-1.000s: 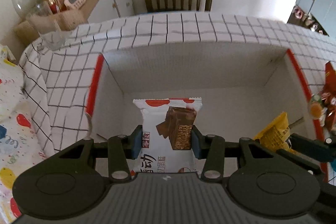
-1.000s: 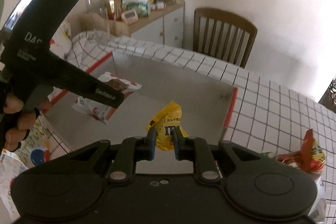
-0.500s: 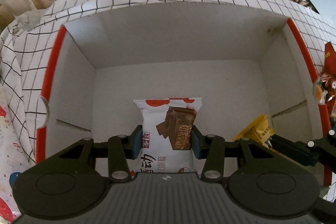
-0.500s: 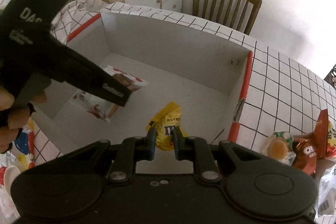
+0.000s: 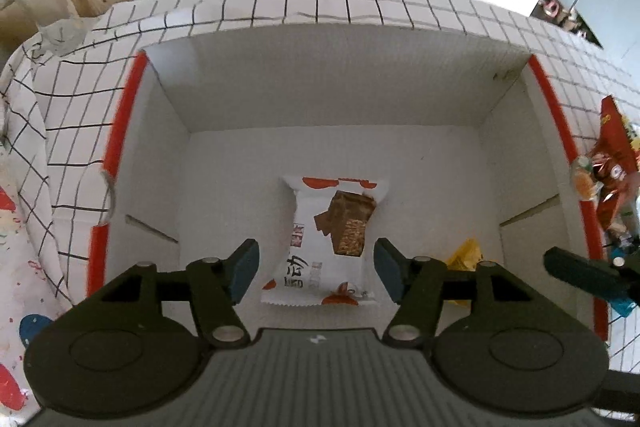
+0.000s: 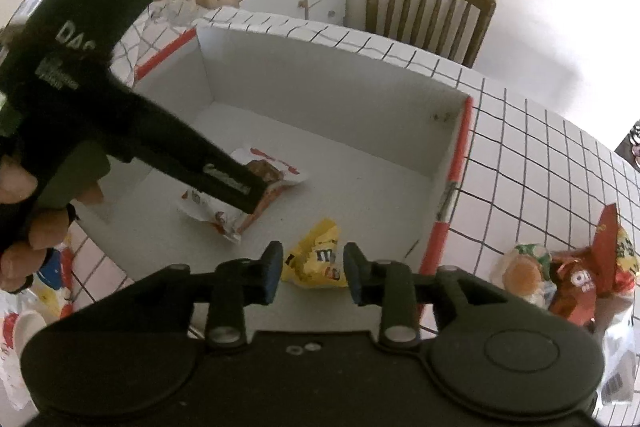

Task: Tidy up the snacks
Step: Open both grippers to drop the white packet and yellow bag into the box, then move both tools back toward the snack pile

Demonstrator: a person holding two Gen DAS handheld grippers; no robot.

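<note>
Left hand-held gripper (image 5: pixel 316 273): hovering over white box (image 5: pixel 320 75), jaws spread wide, gripping nothing. White wafer packet (image 5: pixel 330 243): lying flat on box floor, mid-front, between the pads, touching neither.

Right hand-held gripper (image 6: pixel 308 275): jaws parted, gripping nothing. Yellow candy bag (image 6: pixel 320 261): resting on box floor near right wall and front edge, showing between the fingers (image 6: pixel 269 277); contact cannot be told.

Remaining snack pile (image 6: pixel 568 275): sitting on counter (image 6: pixel 540 155), outside box, near counter's right edge.
</note>
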